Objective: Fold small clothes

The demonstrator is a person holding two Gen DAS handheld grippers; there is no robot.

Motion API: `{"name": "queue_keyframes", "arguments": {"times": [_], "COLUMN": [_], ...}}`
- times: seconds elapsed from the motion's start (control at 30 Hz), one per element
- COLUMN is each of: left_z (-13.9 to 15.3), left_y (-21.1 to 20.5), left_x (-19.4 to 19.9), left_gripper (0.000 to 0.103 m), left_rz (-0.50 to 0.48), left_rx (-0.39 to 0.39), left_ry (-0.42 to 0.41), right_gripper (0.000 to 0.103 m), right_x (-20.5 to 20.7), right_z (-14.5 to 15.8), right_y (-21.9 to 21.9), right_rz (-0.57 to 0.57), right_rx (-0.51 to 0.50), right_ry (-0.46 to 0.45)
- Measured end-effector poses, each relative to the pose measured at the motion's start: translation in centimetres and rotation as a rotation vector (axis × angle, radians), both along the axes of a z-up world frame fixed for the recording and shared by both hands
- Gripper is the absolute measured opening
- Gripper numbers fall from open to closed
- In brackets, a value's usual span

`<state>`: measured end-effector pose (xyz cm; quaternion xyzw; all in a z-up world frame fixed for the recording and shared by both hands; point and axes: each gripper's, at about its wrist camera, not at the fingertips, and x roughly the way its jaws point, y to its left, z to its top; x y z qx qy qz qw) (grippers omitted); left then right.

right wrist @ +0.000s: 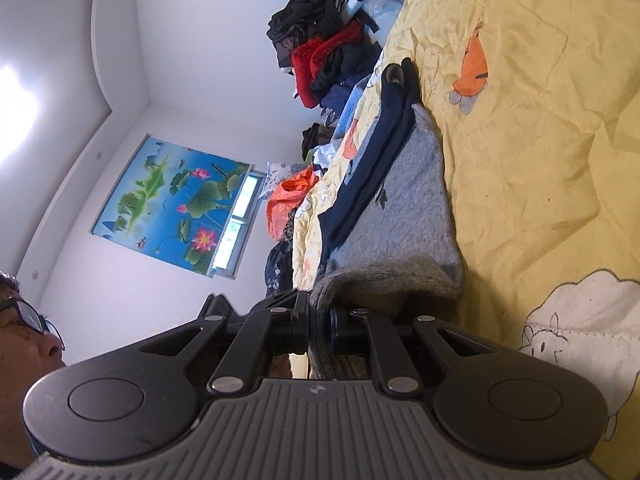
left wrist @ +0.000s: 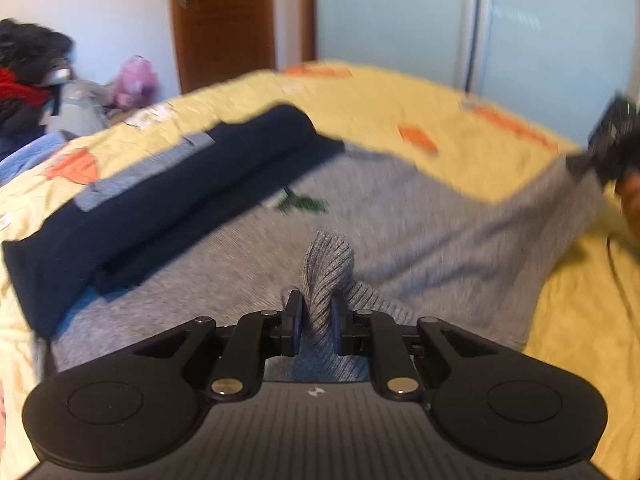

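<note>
Grey knitted garment [left wrist: 400, 216] lies spread on the yellow bedspread [left wrist: 400, 92], a dark navy garment [left wrist: 168, 184] folded along its far side. Left gripper [left wrist: 316, 324] pinches a bunched ribbed edge, jaws nearly closed on it. Right gripper [right wrist: 320, 328] clamps another edge likewise. Only the right wrist view shows the clothes pile [right wrist: 328, 52] and lotus picture [right wrist: 172, 200].
</note>
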<state>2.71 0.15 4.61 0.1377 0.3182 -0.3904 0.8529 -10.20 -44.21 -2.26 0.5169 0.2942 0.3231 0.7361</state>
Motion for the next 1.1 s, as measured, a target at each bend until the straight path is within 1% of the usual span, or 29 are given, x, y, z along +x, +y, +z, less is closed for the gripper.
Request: {"name": "queue_keyframes", "arguments": {"times": [0.1, 0.2, 0.3, 0.4, 0.5, 0.57, 0.6, 0.67, 0.7, 0.73, 0.8, 0.83, 0.87, 0.9, 0.93, 0.97, 1.0, 1.03, 1.07, 1.1], "left_z": [1.2, 2.3, 3.5, 5.0, 6.3, 6.8, 6.9, 6.6, 6.2, 5.6, 3.5, 2.2, 1.2, 0.5, 0.2, 0.1, 0.1, 0.0, -0.1, -0.4], "left_y": [1.9, 3.6, 5.4, 7.4, 9.1, 10.4, 10.9, 11.5, 11.7, 11.7, 11.5, 11.7, 11.8, 12.1, 12.7, 13.4, 14.1, 14.5, 14.8, 15.1], "left_x": [0.0, 0.6, 1.5, 3.4, 6.2, 8.8, 10.2, 13.8, 15.6, 17.5, 21.0, 22.5, 23.7, 24.0, 23.4, 22.2, 20.6, 19.1, 17.4, 15.5], "left_gripper": [0.013, 0.012, 0.012, 0.012, 0.012, 0.012, 0.012, 0.012, 0.012, 0.012, 0.012, 0.012, 0.012, 0.012, 0.012, 0.012, 0.016, 0.019, 0.032, 0.053], "left_rz": [0.056, 0.118, 0.183, 0.261, 0.341, 0.401, 0.434, 0.504, 0.538, 0.582, 0.691, 0.757, 0.798, 0.829, 0.862, 0.885, 0.897, 0.894, 0.883, 0.868], "left_rx": [-0.102, -0.186, -0.275, -0.346, -0.361, -0.361, -0.353, -0.329, -0.308, -0.265, -0.148, -0.09, -0.042, -0.022, -0.042, -0.09, -0.142, -0.183, -0.215, -0.249], "left_ry": [-0.006, -0.026, -0.049, -0.091, -0.141, -0.149, -0.155, -0.141, -0.144, -0.145, -0.137, -0.088, -0.026, 0.012, 0.022, 0.015, 0.007, 0.01, 0.031, 0.063], "right_gripper": [0.015, 0.015, 0.015, 0.015, 0.015, 0.015, 0.015, 0.015, 0.015, 0.015, 0.024, 0.055, 0.089, 0.096, 0.097, 0.097, 0.096, 0.096, 0.096, 0.096], "right_x": [0.1, 0.9, 2.9, 6.5, 11.7, 16.0, 18.5, 23.5, 26.0, 28.4, 32.7, 34.3, 35.5, 36.0, 35.8, 35.0, 33.9, 32.5, 30.9, 29.1], "right_z": [0.0, 0.2, 0.8, 1.8, 3.1, 4.0, 4.4, 4.8, 4.7, 4.3, 3.1, 2.3, 1.7, 1.2, 1.1, 1.2, 1.5, 1.8, 2.2, 2.5], "right_y": [-0.5, -0.8, -1.0, -1.4, -1.6, -1.5, -1.3, -0.7, -0.2, 0.4, 1.7, 2.5, 3.2, 3.8, 4.3, 4.6, 4.9, 5.1, 5.2, 5.2], "right_rz": [-0.034, -0.058, -0.087, -0.119, -0.141, -0.139, -0.136, -0.141, -0.145, -0.143, -0.155, -0.17, -0.182, -0.201, -0.222, -0.222, -0.209, -0.186, -0.165, -0.154], "right_rx": [0.004, 0.012, 0.016, 0.021, 0.012, 0.013, 0.003, -0.034, -0.046, -0.056, -0.09, -0.126, -0.176, -0.212, -0.233, -0.249, -0.266, -0.304, -0.354, -0.408], "right_ry": [0.007, 0.007, 0.005, -0.009, -0.037, -0.048, -0.052, -0.042, -0.027, -0.01, 0.041, 0.067, 0.101, 0.128, 0.12, 0.092, 0.058, 0.031, 0.008, -0.012]}}
